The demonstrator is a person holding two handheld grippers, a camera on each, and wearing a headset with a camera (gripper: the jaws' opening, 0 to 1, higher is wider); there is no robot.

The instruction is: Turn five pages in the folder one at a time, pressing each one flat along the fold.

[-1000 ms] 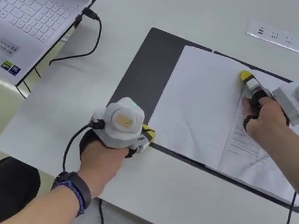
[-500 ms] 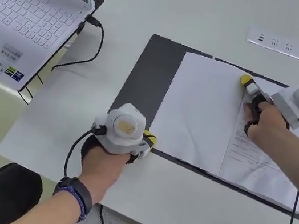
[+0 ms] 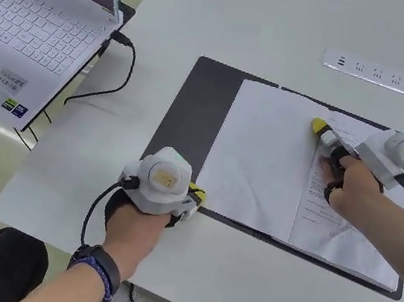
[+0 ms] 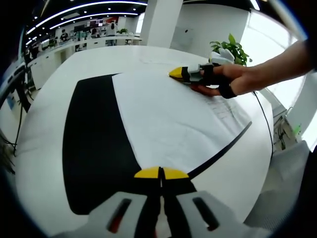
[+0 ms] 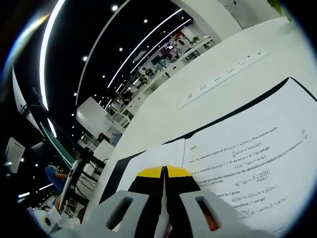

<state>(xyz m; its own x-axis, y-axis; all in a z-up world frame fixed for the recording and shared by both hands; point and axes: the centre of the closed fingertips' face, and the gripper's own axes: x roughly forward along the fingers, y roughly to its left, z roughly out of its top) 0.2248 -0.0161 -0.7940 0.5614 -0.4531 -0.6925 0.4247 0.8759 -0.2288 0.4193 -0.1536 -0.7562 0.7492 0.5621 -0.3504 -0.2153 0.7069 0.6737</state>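
Observation:
A black folder (image 3: pixel 193 110) lies open on the white table, with a blank turned page (image 3: pixel 263 158) on its left half and a printed page (image 3: pixel 334 221) on the right. My right gripper (image 3: pixel 320 128) is shut, its yellow tips resting on the paper at the fold near the top. In the right gripper view those tips (image 5: pixel 163 172) sit on the blank page's edge next to the printed page (image 5: pixel 242 163). My left gripper (image 3: pixel 196 194) is shut and rests at the folder's near edge, its tips (image 4: pixel 161 173) touching the black cover (image 4: pixel 94 148).
An open laptop (image 3: pixel 33 20) stands at the far left with a cable (image 3: pixel 119 66) trailing toward the folder. A white power strip (image 3: pixel 391 79) lies at the back right. The table's near edge (image 3: pixel 185 289) runs just behind my left hand.
The right gripper has slid a little toward me along the fold. The left gripper stays at the folder's near edge. The camera has shifted slightly.

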